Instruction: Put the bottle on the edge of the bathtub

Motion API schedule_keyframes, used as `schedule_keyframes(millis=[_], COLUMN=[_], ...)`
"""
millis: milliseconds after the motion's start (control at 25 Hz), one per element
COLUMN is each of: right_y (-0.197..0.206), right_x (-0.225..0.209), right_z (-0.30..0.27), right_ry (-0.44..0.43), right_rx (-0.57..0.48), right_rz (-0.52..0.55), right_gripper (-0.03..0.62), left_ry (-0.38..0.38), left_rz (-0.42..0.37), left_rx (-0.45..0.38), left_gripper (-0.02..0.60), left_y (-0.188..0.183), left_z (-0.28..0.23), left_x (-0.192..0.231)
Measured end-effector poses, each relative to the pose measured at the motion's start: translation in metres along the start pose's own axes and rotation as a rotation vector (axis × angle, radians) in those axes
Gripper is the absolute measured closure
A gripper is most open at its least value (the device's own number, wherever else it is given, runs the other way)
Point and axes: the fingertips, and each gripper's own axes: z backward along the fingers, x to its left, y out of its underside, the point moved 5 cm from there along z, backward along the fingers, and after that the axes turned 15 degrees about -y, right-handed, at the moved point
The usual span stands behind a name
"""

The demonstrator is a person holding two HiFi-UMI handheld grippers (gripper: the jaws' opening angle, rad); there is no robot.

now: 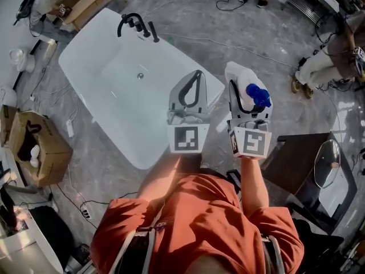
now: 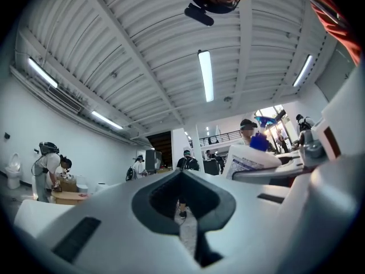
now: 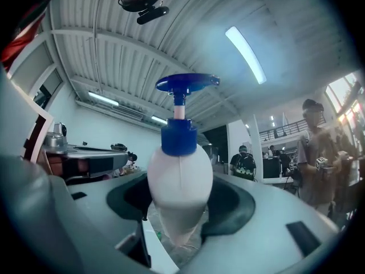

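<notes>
Right claw (image 3: 180, 190) clamped on white pump bottle (image 3: 180, 173), blue pump up, held in air just beside the bathtub (image 1: 108, 90) rim, apparently not touching it; left claw (image 2: 182, 174) alongside, pinched together, empty.

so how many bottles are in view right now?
1. A white pump bottle with a blue pump head, clamped in the right gripper, just past the bathtub's near corner. The open cardboard box at the left could hide more.

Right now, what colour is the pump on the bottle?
Blue pump, white bottle; clearest in the right gripper view.
</notes>
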Motion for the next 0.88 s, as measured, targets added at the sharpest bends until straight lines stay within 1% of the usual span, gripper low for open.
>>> schedule_keyframes(millis=[160, 360, 440, 560, 680, 880], right_y=[0.007, 0.014, 0.017, 0.022, 0.025, 0.028], right_x=[-0.002, 0.0, 0.006, 0.017, 0.027, 0.039], right_z=[-0.037, -0.092, -0.112, -0.14, -0.164, -0.198], right_ry=[-0.036, -0.096, -0.123, -0.162, -0.189, -0.232], right_rx=[0.006, 0.019, 0.026, 0.044, 0.055, 0.063], right_rz=[0.0, -0.003, -0.003, 0.003, -0.002, -0.006], right_gripper=[0.324, 0.324, 0.324, 0.324, 0.324, 0.324], left_ry=[-0.041, -0.118, -0.143, -0.175, -0.211, -0.268], left_rz=[-0.007, 0.018, 0.02, -0.007, 0.006, 0.003], left_rx=[-0.006, 0.013, 0.02, 0.017, 0.031, 0.037], left_gripper=[0.565, 0.565, 0.565, 0.565, 0.565, 0.565], left_y=[0.008, 0.018, 0.022, 0.03, 0.035, 0.041], left_z=[-0.026, -0.057, -0.067, -0.08, -0.088, -0.101], left_x=[0.02, 0.058, 0.074, 0.099, 0.123, 0.154])
